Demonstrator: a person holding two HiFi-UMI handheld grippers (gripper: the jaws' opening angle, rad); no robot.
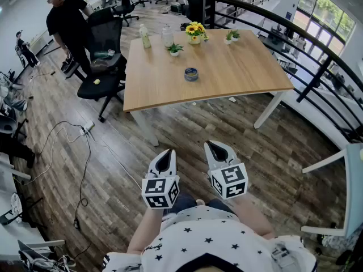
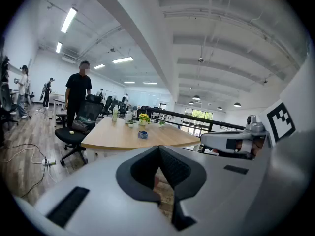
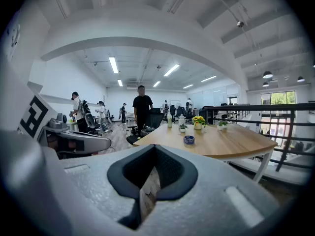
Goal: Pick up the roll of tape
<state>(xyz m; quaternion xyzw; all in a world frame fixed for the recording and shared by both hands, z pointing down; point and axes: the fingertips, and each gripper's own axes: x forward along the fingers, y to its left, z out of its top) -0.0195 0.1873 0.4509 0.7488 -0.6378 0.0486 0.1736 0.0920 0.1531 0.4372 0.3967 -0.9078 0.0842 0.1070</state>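
Observation:
The roll of tape (image 1: 191,73) is a small blue ring lying flat near the middle of the wooden table (image 1: 244,72). It shows far ahead in the left gripper view (image 2: 142,134) and in the right gripper view (image 3: 188,139). My left gripper (image 1: 164,153) and right gripper (image 1: 214,145) hover side by side over the floor, well short of the table's near edge, both pointing toward it. Each has its jaws shut with nothing between them, as the left gripper (image 2: 158,149) and right gripper (image 3: 155,149) show in their own views.
On the table's far side stand a bottle (image 1: 145,37), a jar (image 1: 167,35), yellow flowers (image 1: 195,32) and small potted plants (image 1: 174,49). A black office chair (image 1: 102,78) and a person in black (image 1: 68,21) are at the left. A cable (image 1: 85,152) crosses the floor; a railing (image 1: 317,50) runs at the right.

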